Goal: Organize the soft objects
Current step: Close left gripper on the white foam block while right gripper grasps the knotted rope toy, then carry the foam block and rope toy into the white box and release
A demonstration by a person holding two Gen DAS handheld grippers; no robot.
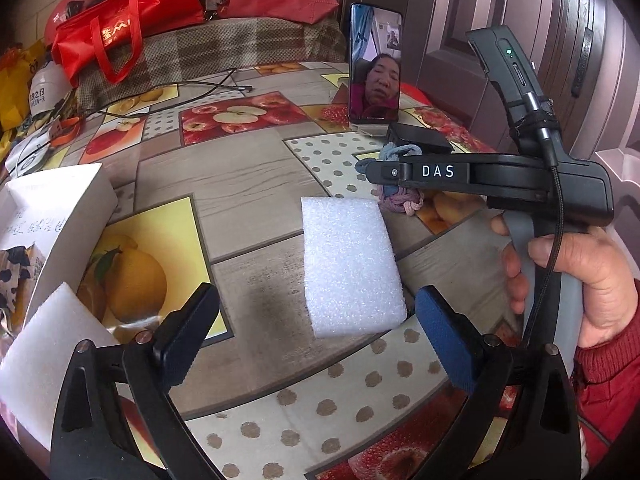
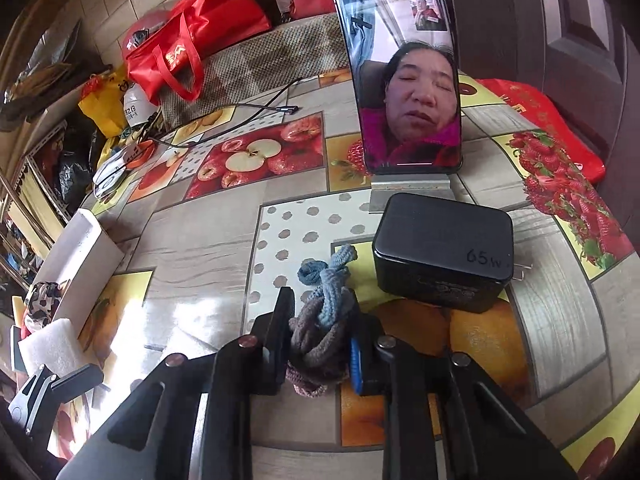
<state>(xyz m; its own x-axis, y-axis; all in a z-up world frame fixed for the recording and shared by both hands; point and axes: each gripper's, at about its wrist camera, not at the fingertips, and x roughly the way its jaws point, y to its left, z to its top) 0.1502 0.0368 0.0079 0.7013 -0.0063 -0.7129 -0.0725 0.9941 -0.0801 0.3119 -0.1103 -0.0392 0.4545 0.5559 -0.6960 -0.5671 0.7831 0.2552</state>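
Note:
A white foam block (image 1: 350, 264) lies on the fruit-print tablecloth (image 1: 248, 196). My left gripper (image 1: 316, 320) is open just short of the block's near end, a finger on each side. A second foam piece (image 1: 48, 356) lies at the lower left beside an open white box (image 1: 60, 216). My right gripper (image 2: 320, 344) is shut on a knot of blue, brown and pink hair ties (image 2: 320, 328) resting on the table. The same hair ties (image 1: 400, 196) show under the right gripper (image 1: 372, 170) in the left wrist view.
A black 65 W charger (image 2: 444, 252) sits just right of the hair ties. A phone on a stand (image 2: 404, 68) is behind it. The white box (image 2: 80, 260) holds a patterned fabric item (image 2: 42, 296). Red bags (image 2: 192, 44) and cables (image 2: 248, 112) lie at the back.

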